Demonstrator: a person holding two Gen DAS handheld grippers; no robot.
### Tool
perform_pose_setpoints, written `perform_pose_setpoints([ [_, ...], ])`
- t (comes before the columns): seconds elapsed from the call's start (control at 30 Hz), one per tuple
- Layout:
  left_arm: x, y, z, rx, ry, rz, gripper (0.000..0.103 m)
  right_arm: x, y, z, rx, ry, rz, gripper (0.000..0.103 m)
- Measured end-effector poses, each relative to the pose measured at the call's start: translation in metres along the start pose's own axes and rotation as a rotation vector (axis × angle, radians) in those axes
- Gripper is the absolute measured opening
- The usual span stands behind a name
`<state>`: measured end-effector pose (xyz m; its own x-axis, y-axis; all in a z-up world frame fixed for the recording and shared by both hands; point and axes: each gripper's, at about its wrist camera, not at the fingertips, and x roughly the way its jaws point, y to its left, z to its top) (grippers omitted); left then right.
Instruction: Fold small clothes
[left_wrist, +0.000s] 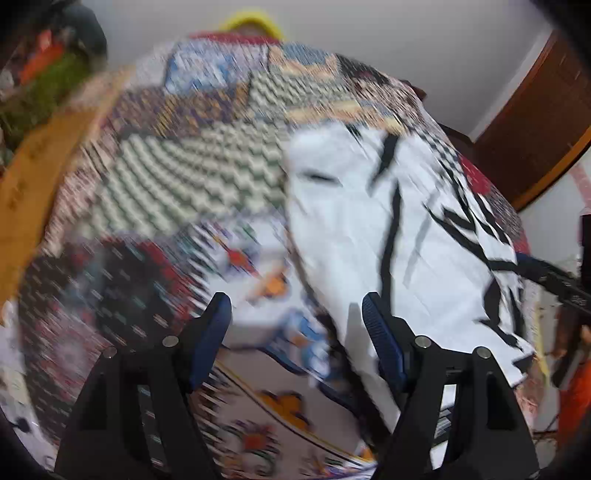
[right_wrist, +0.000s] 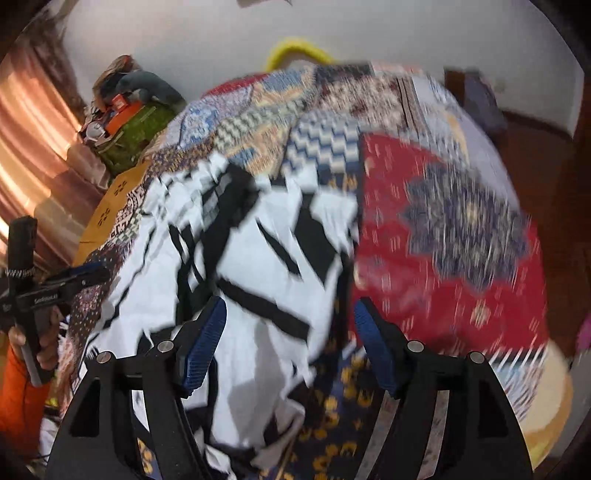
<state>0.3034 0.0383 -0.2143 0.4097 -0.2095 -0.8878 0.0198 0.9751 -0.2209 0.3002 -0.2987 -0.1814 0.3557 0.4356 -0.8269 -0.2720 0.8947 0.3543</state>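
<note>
A small white garment with black line print (left_wrist: 402, 229) lies spread on a patchwork bedspread (left_wrist: 177, 177). It also shows in the right wrist view (right_wrist: 258, 266). My left gripper (left_wrist: 295, 317) is open and empty, hovering at the garment's left near edge. My right gripper (right_wrist: 288, 317) is open and empty, over the garment's right near edge. The right gripper's tip (left_wrist: 550, 277) reaches in from the right in the left wrist view. The left gripper (right_wrist: 74, 280) shows at the left in the right wrist view. Both views are motion-blurred.
A pile of green and orange things (right_wrist: 129, 122) lies at the bed's far left. A yellow object (right_wrist: 299, 48) sits behind the bed by the white wall. A wooden door (left_wrist: 535, 122) is to the right, pink curtains (right_wrist: 33, 147) to the left.
</note>
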Motion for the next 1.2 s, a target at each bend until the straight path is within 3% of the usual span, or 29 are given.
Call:
perform_pose_setpoints([
  [0.17, 0.03, -0.011, -0.011, -0.028, 0.085, -0.061, 0.074, 0.024, -0.012, -0.008, 0.083, 0.072, 0.057, 0.071],
  [0.3, 0.038, -0.015, 0.001, -0.052, 0.081, -0.092, 0.074, 0.028, -0.005, 0.003, 0.109, 0.07, 0.156, 0.07],
  [0.43, 0.048, -0.025, 0.01, -0.044, 0.084, -0.131, 0.074, 0.041, 0.01, 0.011, 0.092, 0.087, 0.176, 0.07],
  [0.57, 0.052, -0.03, 0.014, -0.043, 0.077, -0.147, 0.061, 0.05, 0.018, 0.015, 0.11, 0.092, 0.225, 0.067],
  [0.67, 0.053, -0.032, 0.016, -0.046, 0.07, -0.156, 0.047, 0.053, 0.024, 0.017, 0.101, 0.103, 0.228, 0.057],
  [0.73, 0.052, -0.033, 0.015, -0.049, 0.064, -0.158, 0.038, 0.057, 0.03, 0.017, 0.071, 0.115, 0.215, 0.042],
  [0.8, 0.05, -0.033, 0.016, -0.047, 0.055, -0.145, 0.019, 0.06, 0.036, 0.017, 0.034, 0.124, 0.183, 0.026],
  [0.9, 0.043, -0.031, 0.014, -0.044, 0.039, -0.151, 0.01, 0.058, 0.038, 0.016, 0.011, 0.124, 0.179, 0.012],
  [1.2, -0.03, -0.039, 0.011, 0.056, -0.129, -0.067, 0.008, 0.017, 0.078, 0.023, -0.108, -0.005, 0.146, 0.008],
])
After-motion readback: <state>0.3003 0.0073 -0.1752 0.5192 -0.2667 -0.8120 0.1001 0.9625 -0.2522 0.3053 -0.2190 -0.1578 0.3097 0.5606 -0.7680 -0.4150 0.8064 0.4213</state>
